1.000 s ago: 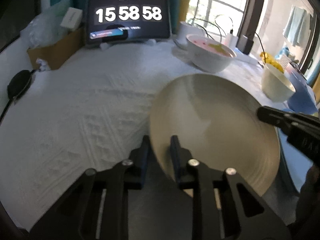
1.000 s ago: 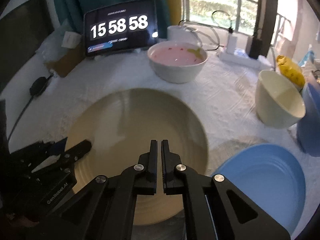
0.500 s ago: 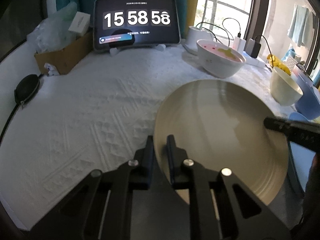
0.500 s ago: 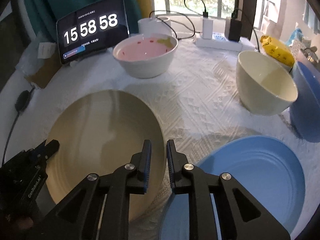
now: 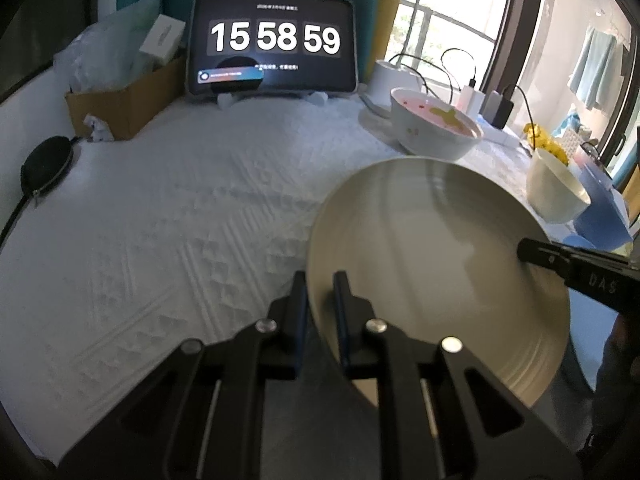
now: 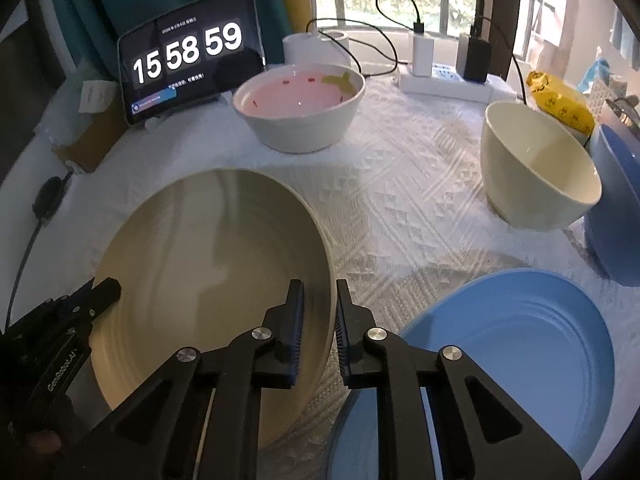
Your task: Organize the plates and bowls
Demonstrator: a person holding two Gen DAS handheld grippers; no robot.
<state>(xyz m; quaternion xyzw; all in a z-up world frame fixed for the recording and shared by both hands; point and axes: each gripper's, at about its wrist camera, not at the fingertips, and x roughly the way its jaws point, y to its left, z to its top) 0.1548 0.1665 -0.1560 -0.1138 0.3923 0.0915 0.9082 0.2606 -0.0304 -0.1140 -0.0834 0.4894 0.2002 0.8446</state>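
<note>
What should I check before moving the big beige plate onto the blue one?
1. Left gripper clamped on the beige plate's rim: ok.
2. Right gripper gripping the opposite rim: not ok. Its jaws have just been opening; the rim sits between them with a gap showing.
3. Blue plate bare, with nothing lying on it: ok.
4. Cream bowl standing apart from the blue plate: ok.
5. Beige plate lifted off the cloth: cannot tell.
</note>
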